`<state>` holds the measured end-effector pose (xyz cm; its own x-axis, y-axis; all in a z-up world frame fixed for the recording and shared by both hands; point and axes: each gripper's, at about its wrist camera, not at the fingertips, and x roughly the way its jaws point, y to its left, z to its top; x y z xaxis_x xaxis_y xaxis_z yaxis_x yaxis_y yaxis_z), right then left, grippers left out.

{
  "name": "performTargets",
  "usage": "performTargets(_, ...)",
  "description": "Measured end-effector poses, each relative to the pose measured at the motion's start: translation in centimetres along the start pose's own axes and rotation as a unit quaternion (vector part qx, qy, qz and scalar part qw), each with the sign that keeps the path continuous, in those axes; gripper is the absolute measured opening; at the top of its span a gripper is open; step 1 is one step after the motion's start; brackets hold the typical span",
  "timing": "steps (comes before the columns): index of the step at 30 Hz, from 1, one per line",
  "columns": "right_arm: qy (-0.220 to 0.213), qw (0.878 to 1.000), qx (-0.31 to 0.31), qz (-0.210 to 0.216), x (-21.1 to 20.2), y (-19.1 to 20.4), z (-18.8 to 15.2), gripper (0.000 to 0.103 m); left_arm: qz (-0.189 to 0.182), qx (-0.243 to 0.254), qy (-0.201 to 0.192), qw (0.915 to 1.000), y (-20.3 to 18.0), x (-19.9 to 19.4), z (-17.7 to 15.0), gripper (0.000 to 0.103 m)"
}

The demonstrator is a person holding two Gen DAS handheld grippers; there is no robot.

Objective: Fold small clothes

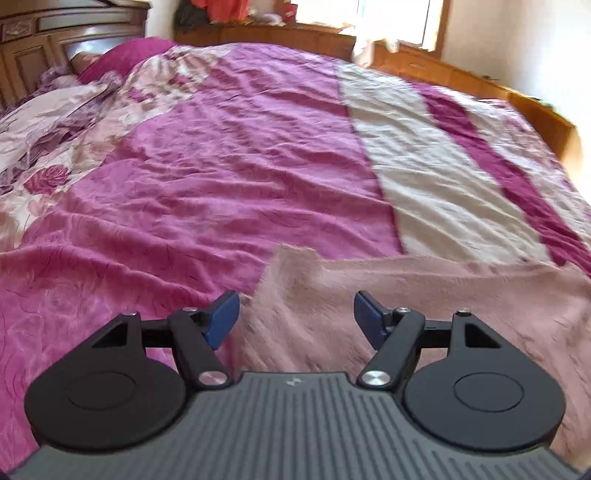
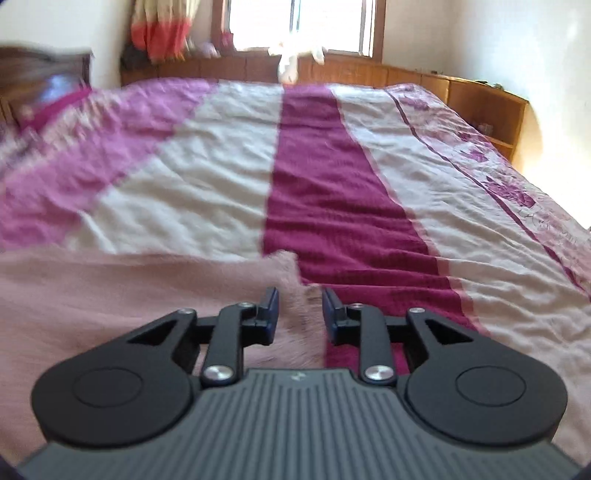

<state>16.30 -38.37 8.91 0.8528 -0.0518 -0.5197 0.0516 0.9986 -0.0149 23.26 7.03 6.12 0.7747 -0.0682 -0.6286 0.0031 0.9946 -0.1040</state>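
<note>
A pale pink fuzzy garment (image 1: pixel 424 295) lies spread flat on the bed near its front edge. In the left wrist view, my left gripper (image 1: pixel 295 306) hovers over the garment's left end, jaws wide apart, with a raised corner of fabric (image 1: pixel 291 258) just ahead of the blue pads (image 1: pixel 221 317). In the right wrist view, the same garment (image 2: pixel 129 291) fills the lower left. My right gripper (image 2: pixel 300 295) sits over its right edge with a narrower gap between the jaws. Fuzzy cloth shows in that gap, but the pads are not pressed on it.
The bedspread (image 1: pixel 221 166) has magenta, cream and dark purple stripes (image 2: pixel 325 184) and is wrinkled. A wooden headboard (image 1: pixel 44 48) and pillows stand at the far left. Wooden shelving (image 2: pixel 480 103) runs along the far side under a bright window (image 2: pixel 295 22).
</note>
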Motion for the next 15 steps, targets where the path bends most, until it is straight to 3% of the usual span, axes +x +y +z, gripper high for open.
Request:
performTargets(3, -0.001, 0.999, 0.022, 0.05, -2.4, 0.0, -1.5, 0.028, 0.039, -0.017, 0.024, 0.9988, 0.7, 2.4, 0.2, 0.074)
performTargets(6, 0.024, 0.997, 0.019, 0.074, -2.8, 0.0, -3.4, 0.026, 0.045, -0.042, 0.034, 0.9976, 1.5, 3.3, -0.3, 0.075)
performTargets(9, 0.049, 0.998, 0.003, 0.043, -1.9, -0.6, -5.6, 0.026, 0.049, -0.047, 0.035, 0.997, 1.9, 3.1, -0.4, 0.075)
performTargets(12, 0.045, 0.996, 0.063, 0.047, -1.7, -2.2, -6.1, 0.04, 0.053, -0.046, 0.039, 0.9968, 2.1, 2.0, -0.4, 0.075)
performTargets(15, 0.043, 0.992, 0.112, 0.048, -2.1, -3.0, -5.8, 0.04, 0.049, -0.037, 0.041, 0.9973, 2.0, 0.0, -0.5, 0.075)
